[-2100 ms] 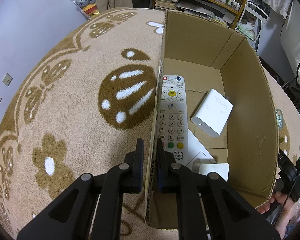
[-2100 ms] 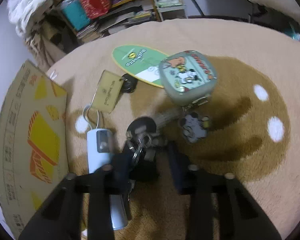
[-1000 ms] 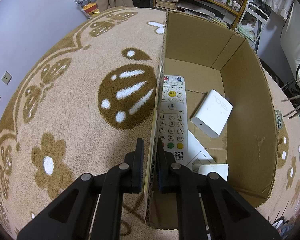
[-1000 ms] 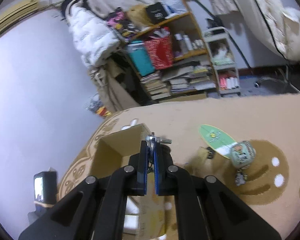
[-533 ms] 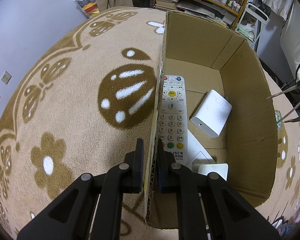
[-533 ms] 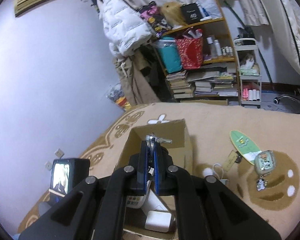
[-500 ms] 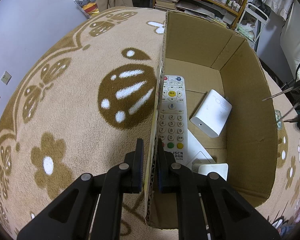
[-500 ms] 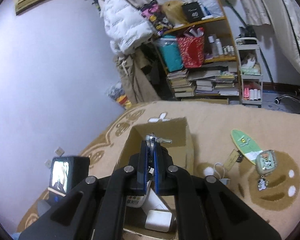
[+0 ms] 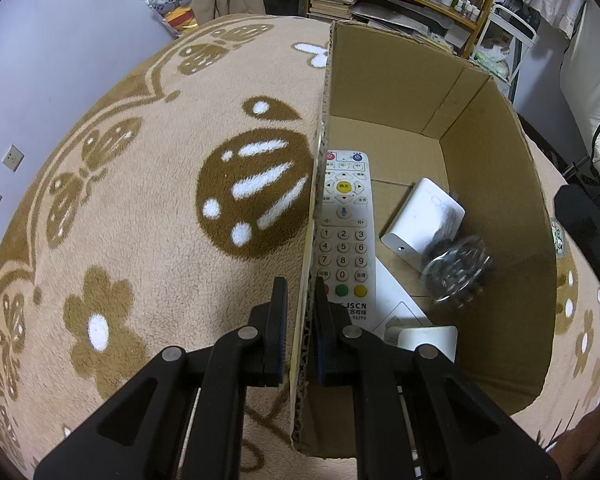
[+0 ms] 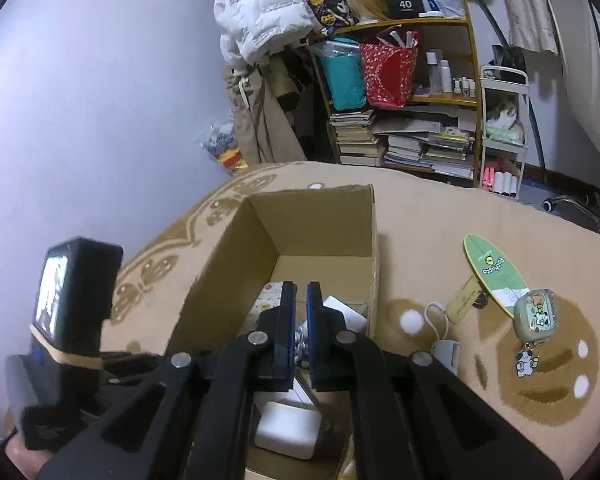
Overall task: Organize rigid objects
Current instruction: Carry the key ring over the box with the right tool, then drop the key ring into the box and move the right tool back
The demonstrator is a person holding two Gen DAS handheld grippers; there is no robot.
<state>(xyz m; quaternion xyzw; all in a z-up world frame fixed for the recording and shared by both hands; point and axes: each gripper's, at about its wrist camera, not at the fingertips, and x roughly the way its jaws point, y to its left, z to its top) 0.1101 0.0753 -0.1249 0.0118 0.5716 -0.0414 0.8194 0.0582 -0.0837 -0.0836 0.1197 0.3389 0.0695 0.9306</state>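
The left gripper (image 9: 299, 312) jaws pinch the cardboard box (image 9: 496, 184) wall, & the right gripper (image 10: 300, 322) jaws squeeze a keys bunch (image 9: 456, 268) over it.

The cardboard box (image 9: 496, 184) is open at the top, so you can enter it from above. Its floor is crowded near you: the remote (image 9: 343, 236) lies along the left wall, and a white adapter (image 9: 420, 220), a blurred bunch of keys (image 9: 456, 266) and a flat white block (image 9: 430, 340) fill the rest. The far part of the floor is free. The left tongs (image 9: 300, 300) pinch the left wall, blocking that edge.
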